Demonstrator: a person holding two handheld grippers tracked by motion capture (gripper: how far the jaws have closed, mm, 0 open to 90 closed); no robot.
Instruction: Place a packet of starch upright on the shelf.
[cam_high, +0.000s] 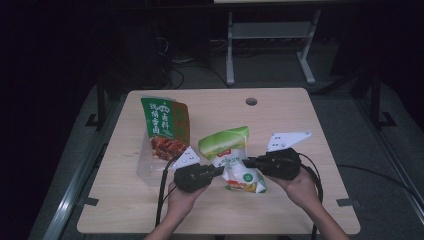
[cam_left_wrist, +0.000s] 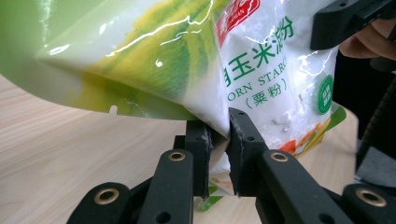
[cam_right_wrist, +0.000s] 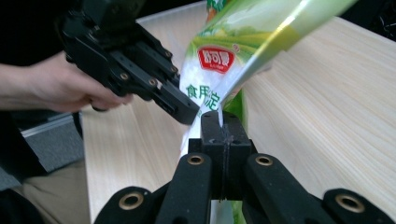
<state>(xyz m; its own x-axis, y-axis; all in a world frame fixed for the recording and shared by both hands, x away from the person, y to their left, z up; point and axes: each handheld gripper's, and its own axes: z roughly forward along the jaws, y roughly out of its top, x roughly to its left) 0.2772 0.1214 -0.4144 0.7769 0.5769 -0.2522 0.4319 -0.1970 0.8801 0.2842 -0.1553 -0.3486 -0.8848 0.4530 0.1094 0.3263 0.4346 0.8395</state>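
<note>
Starch bag (cam_high: 235, 160), both edges gripped, table (cam_high: 125, 200)

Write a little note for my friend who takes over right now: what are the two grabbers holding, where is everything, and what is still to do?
Right gripper: shut tight on one edge of the corn starch bag.
Left gripper: jaws on the bag's opposite edge, with a small gap visible between them.
The bag is held up between both grippers over the table. A second green snack bag stands behind it, untouched, in a clear container.
Done: both grippers are on the bag.
Left: probably firm up the left grip before doing anything with the bag. Whether the bag is open cannot be told.
</note>
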